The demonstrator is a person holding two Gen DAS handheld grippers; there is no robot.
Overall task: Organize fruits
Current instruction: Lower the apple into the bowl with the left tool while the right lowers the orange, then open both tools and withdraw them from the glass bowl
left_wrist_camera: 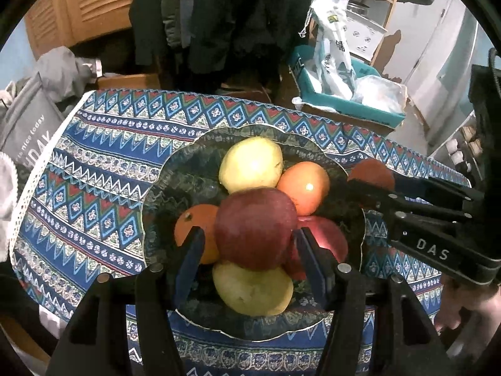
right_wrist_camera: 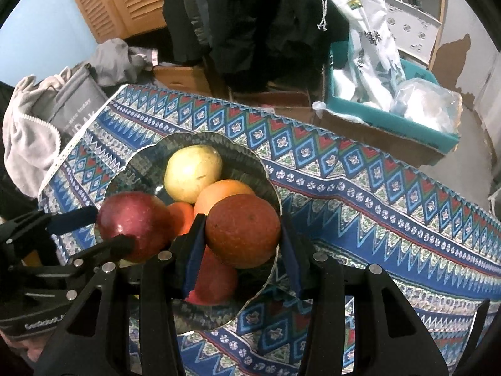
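A dark glass bowl (left_wrist_camera: 175,169) on the patterned cloth holds two yellow fruits (left_wrist_camera: 250,164), two oranges (left_wrist_camera: 305,191) and a red fruit (left_wrist_camera: 327,235). My left gripper (left_wrist_camera: 249,235) is shut on a dark red apple (left_wrist_camera: 255,219), held just above the pile. In the right wrist view that apple (right_wrist_camera: 141,219) hangs left of the bowl (right_wrist_camera: 269,185). My right gripper (right_wrist_camera: 242,224) is shut on a reddish-brown orange (right_wrist_camera: 242,235) over the bowl's near right rim. From the left wrist view this orange (left_wrist_camera: 371,169) sits in the right gripper (left_wrist_camera: 360,192) at the bowl's right edge.
A blue patterned tablecloth (left_wrist_camera: 94,188) covers the table. Behind it stand cardboard boxes, a teal box (right_wrist_camera: 391,119) with plastic bags, dark hanging clothes and a grey bag (left_wrist_camera: 28,134) at the left. A hand (left_wrist_camera: 469,307) holds the right gripper.
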